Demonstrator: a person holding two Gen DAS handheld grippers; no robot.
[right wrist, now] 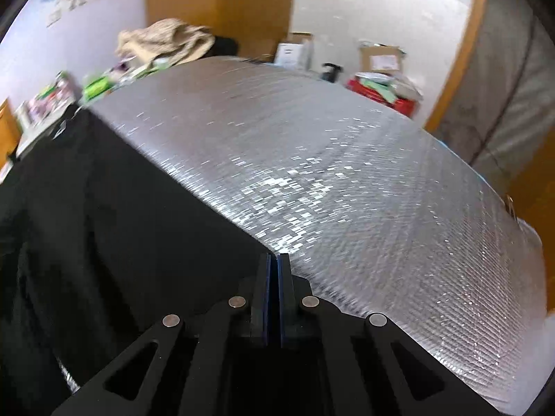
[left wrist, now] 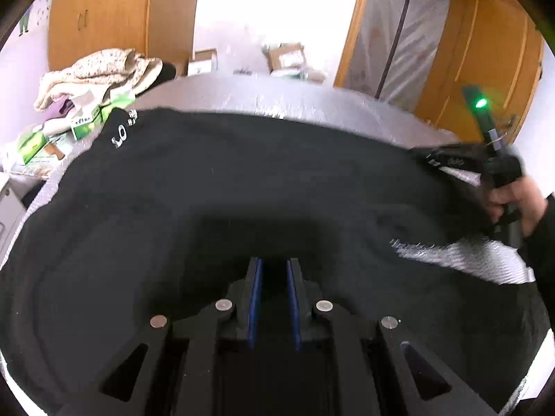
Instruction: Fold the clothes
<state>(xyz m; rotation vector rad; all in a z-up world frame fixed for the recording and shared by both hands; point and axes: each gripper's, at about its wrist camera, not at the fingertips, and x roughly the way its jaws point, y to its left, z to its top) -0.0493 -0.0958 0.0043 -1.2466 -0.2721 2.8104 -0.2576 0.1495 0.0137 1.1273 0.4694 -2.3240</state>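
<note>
A black garment (left wrist: 225,187) with small white print near one corner lies spread over the silver quilted table cover (left wrist: 312,104). My left gripper (left wrist: 274,263) sits low over the garment's near part, jaws a little apart with black cloth between the blue pads. My right gripper (right wrist: 275,258) is shut on the black garment's edge (right wrist: 138,208), which stretches away to the left. In the left wrist view the right gripper (left wrist: 461,170) shows at the right, held by a hand, pulling the cloth's corner.
The silver cover (right wrist: 364,190) fills the right wrist view. A beige blanket (left wrist: 100,69) and green boxes (left wrist: 83,124) pile at the table's far left. Cardboard boxes (left wrist: 284,55) and a red bag (right wrist: 381,93) stand behind. Wooden wardrobes (left wrist: 104,14) and door (left wrist: 485,62) line the walls.
</note>
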